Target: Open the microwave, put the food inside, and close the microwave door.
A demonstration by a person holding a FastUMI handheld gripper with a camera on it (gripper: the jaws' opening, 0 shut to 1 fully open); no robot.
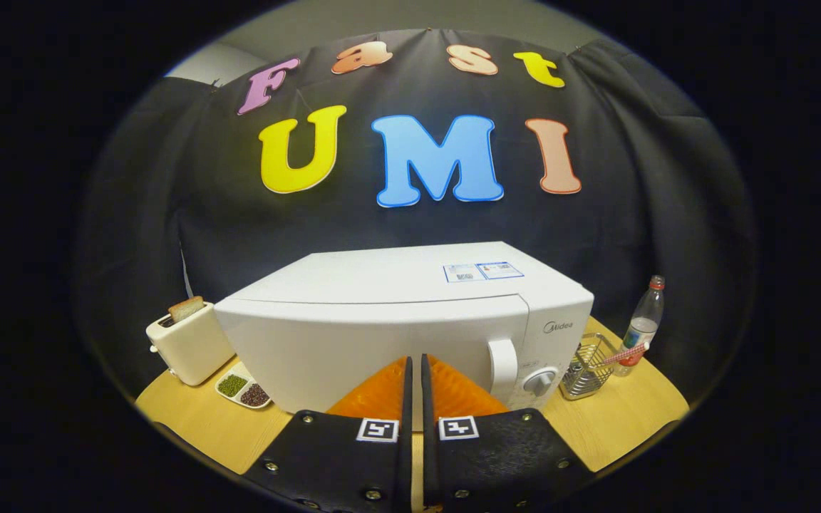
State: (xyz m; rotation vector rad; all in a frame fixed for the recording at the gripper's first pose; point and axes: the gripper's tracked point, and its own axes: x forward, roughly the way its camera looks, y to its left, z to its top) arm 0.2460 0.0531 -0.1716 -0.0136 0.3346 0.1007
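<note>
Microwave: white, door shut, standing on a wooden table before the booth's black cloth wall; every place below is given from this oven.
Door handle: white, upright, at the door's right edge, next to the control panel.
Dial: round knob low on the control panel, just right of the handle.
Stickers: two small labels on the oven's top, toward its right rear.
Gripper: directly in front of the microwave's door, left of the handle; its two fingers are drawn together with only a thin slit between them and nothing held, tips close to the door, contact impossible to judge.
Toaster: cream-coloured, to the left of the microwave, a slice of bread standing up out of its slot.
Dish: small white divided tray at the microwave's front left corner, beside the toaster, one compartment with green grains, one with dark ones.
Wire basket: metal, just right of the microwave, at the control-panel side.
Bottle: clear plastic, red cap, upright beyond the basket, farther right of the microwave.
</note>
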